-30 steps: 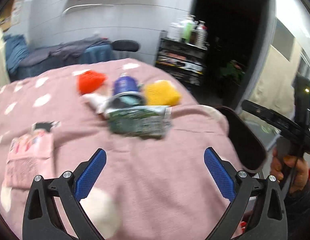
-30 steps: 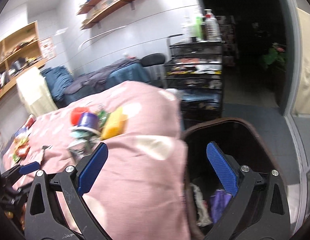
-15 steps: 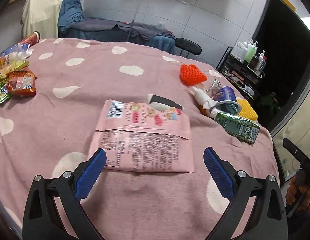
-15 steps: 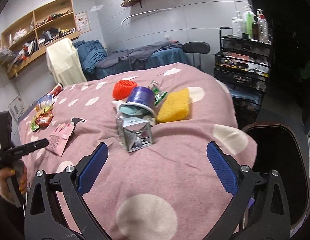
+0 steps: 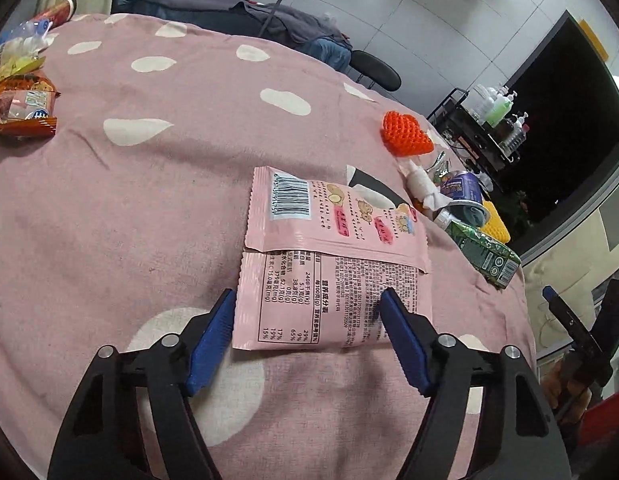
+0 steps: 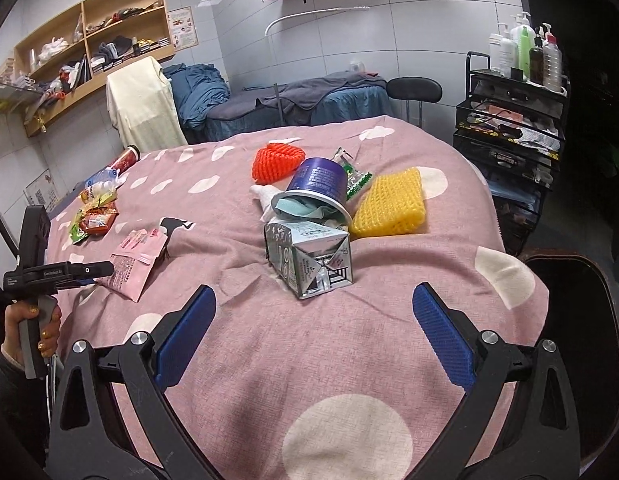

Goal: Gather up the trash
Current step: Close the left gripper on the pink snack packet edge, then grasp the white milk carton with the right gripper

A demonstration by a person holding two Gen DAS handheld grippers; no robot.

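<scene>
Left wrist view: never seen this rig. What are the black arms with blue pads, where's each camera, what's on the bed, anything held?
No robot here: a person carries a hand-held gripper in each hand, each with a fisheye camera looking along its two blue-padded fingers.

In the left wrist view, the left hand-held gripper has just been closing around the near edge of a pink snack wrapper lying flat on the pink spotted cover; it is not clamped yet.

In the right wrist view, the right hand-held gripper is open and empty, facing a silver drink carton, purple cup, yellow foam net and orange foam net.
</scene>
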